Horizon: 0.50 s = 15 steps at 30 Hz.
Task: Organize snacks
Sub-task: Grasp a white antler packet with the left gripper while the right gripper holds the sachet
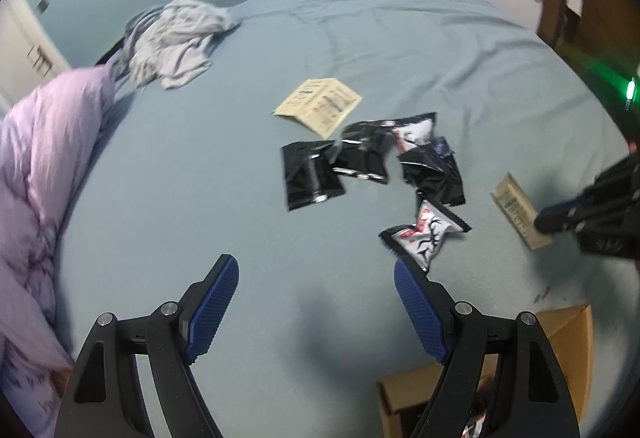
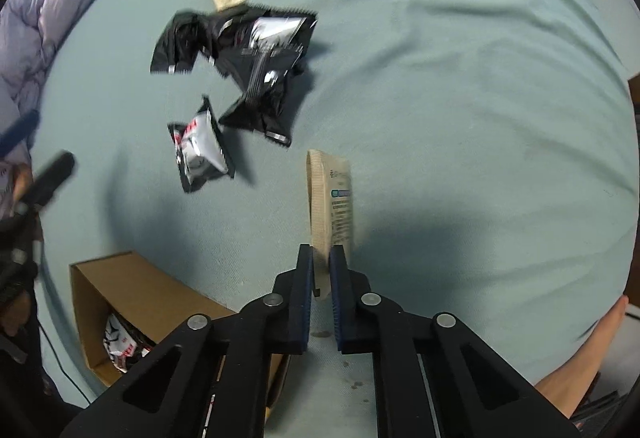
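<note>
Your right hand-held gripper (image 2: 320,258) is pinching a beige snack sachet (image 2: 334,198) by its near end, the blue pads closed flat on the sealed edge while the rest of the packet sticks out ahead over the bed (image 2: 460,98). Keep that pinch firm; the hold is only on the edge, so a quick swing could let the packet twist or slip. The open cardboard box (image 2: 132,290) sits at the near edge of the bed, to the left of this gripper, with at least one black-and-white packet already inside. I judge the step to be carrying the sachet there: bring it over the opening before you let go.

Your left hand-held gripper (image 1: 316,278) is spread wide and holds nothing, hovering near a black-and-white snack packet (image 1: 426,234). More black packets (image 1: 360,162) and a second beige sachet (image 1: 318,108) lie toward the middle of the bed.
</note>
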Motion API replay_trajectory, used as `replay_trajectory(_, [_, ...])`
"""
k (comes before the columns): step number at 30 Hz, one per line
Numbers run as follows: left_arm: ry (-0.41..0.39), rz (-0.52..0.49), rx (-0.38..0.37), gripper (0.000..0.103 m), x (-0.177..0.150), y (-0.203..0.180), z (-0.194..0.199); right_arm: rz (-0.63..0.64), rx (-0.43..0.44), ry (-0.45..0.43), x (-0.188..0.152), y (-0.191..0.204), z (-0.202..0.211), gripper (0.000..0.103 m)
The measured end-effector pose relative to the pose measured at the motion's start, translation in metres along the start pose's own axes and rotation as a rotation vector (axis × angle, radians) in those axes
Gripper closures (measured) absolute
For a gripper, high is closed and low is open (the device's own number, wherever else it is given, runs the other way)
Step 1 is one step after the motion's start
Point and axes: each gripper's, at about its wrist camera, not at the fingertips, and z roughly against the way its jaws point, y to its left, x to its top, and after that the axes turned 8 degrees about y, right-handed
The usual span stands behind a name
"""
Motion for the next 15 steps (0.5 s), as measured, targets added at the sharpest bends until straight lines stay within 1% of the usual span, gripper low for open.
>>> replay_trajectory(4, [-0.006, -0.096, 0.03, 0.022, 0.009, -0.021, -0.008, -0.055, 0.074, -0.062, -0.008, -0.017, 0.022, 0.102])
replay_trajectory(5, [-0.008, -0.119, 0.038, 0.022, 0.012, -0.026, -0.009, -0.064, 0.088, -0.073, -0.014, -0.027, 0.044, 0.102])
replay_trajectory(8, [0.0, -0.16, 0.015, 0.022, 0.017, -0.037, -0.016, -0.096, 0.158, -0.096, -0.023, -0.039, 0.058, 0.102])
replay_trajectory(11, [0.049, -0.187, -0.012, 0.021, 0.022, -0.05, -0.031, -0.106, 0.202, -0.117, -0.032, -0.047, 0.073, 0.102])
replay_trajectory(15, [0.073, -0.259, -0.001, 0.021, 0.024, -0.073, -0.046, -0.126, 0.238, -0.14, -0.04, -0.057, 0.085, 0.102])
